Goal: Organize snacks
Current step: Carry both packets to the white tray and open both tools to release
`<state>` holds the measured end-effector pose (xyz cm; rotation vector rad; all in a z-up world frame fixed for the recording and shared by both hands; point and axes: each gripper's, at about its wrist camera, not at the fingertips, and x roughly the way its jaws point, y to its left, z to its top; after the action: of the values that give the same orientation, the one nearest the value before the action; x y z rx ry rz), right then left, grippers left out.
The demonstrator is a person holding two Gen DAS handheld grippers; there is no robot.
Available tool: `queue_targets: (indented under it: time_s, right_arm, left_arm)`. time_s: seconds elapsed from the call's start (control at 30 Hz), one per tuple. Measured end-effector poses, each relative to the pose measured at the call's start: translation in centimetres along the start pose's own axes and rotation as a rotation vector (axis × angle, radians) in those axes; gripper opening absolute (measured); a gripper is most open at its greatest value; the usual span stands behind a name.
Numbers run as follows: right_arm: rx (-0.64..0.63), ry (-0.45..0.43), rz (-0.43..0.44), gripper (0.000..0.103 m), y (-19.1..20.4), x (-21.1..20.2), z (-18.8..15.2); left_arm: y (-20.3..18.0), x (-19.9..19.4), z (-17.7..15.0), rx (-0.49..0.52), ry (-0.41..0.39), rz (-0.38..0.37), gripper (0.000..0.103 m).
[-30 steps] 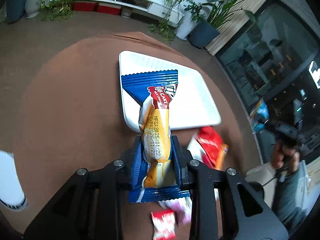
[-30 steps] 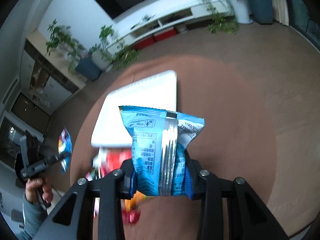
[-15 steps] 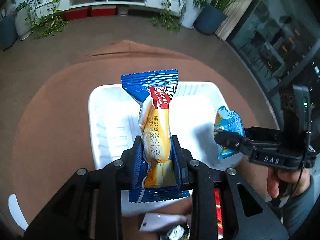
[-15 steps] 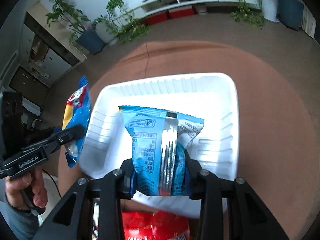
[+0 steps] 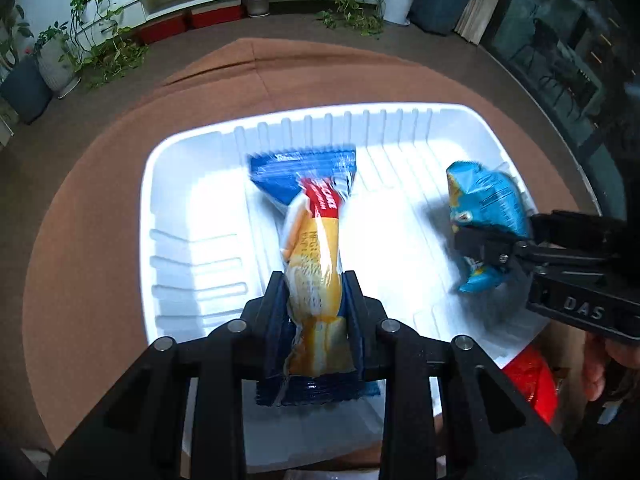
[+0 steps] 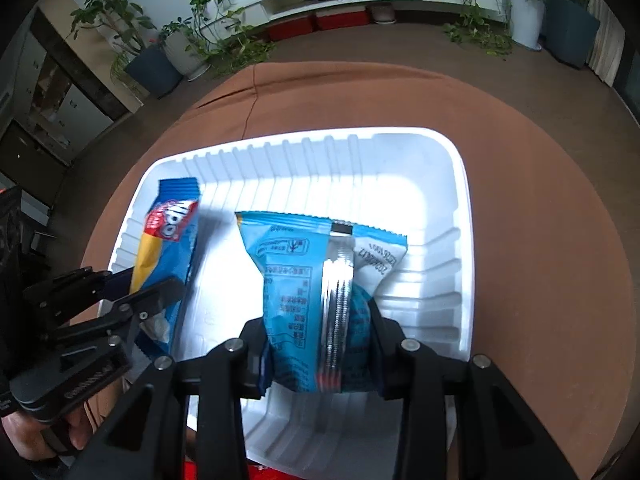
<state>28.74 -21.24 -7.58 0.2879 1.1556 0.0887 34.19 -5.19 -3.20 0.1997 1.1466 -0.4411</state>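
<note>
Your left gripper (image 5: 316, 300) grasps the blue-and-yellow cake wrapper (image 5: 312, 240) over the ribbed white plastic tray (image 5: 192, 208); at three o'clock, your right gripper (image 6: 320, 332) grasps the light-blue snack packet (image 6: 304, 288).

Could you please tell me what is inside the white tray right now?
Over the tray, each still gripped: a cake pack in the left gripper and a blue packet in the right gripper. The floor beneath them is covered.
</note>
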Motion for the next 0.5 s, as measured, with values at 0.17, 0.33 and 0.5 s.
queue_targets:
  time_s: [0.17, 0.33, 0.5]
  right_arm:
    - [-0.045, -0.009, -0.04, 0.046, 0.8, -0.1, -0.5]
    - [-0.034, -0.01, -0.038, 0.052, 0.8, -0.2, -0.3]
    - [-0.023, -0.07, -0.027, 0.071, 0.6, -2.3, -0.6]
  left_arm:
    - [0.5, 0.8, -1.3, 0.019, -0.007, 0.032, 0.028]
    - [0.2, 0.8, -1.6, 0.029, -0.013, 0.05, 0.03]
    - [0.1, -0.9, -1.8, 0.027, -0.051, 0.071, 0.031]
